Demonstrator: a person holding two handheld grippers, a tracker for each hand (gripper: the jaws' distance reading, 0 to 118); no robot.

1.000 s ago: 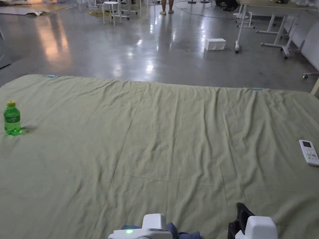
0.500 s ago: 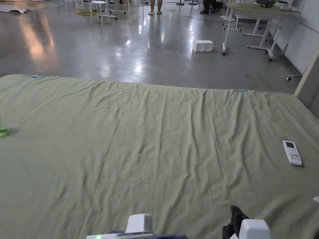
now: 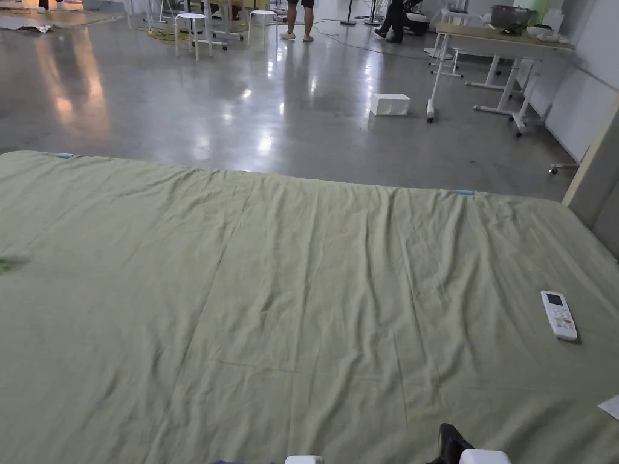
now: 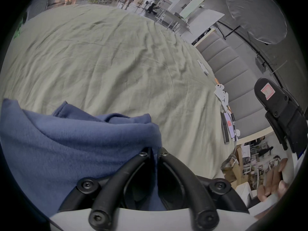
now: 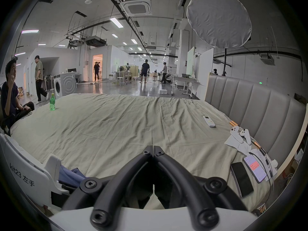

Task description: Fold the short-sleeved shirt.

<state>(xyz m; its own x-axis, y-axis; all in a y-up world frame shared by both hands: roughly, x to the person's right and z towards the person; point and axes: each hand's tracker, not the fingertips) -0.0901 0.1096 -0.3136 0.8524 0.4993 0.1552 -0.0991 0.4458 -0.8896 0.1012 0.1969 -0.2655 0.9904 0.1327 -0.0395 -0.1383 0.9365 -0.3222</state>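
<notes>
Both jaws of the left gripper [image 4: 155,153] pinch the blue shirt [image 4: 70,144], bunched left of the empty, closed right gripper [image 5: 153,149].

On the white housing of the left gripper [image 5: 25,171], "kit23" is printed in grey, followed by the two characters "左手". To the right of that gripper, a red-bordered sticker [image 4: 267,91] is carried on the right gripper [image 4: 283,118], its marks too blurred to be read. Farther right, writing on a lit phone screen [image 5: 255,168] is too small to be made out.
</notes>
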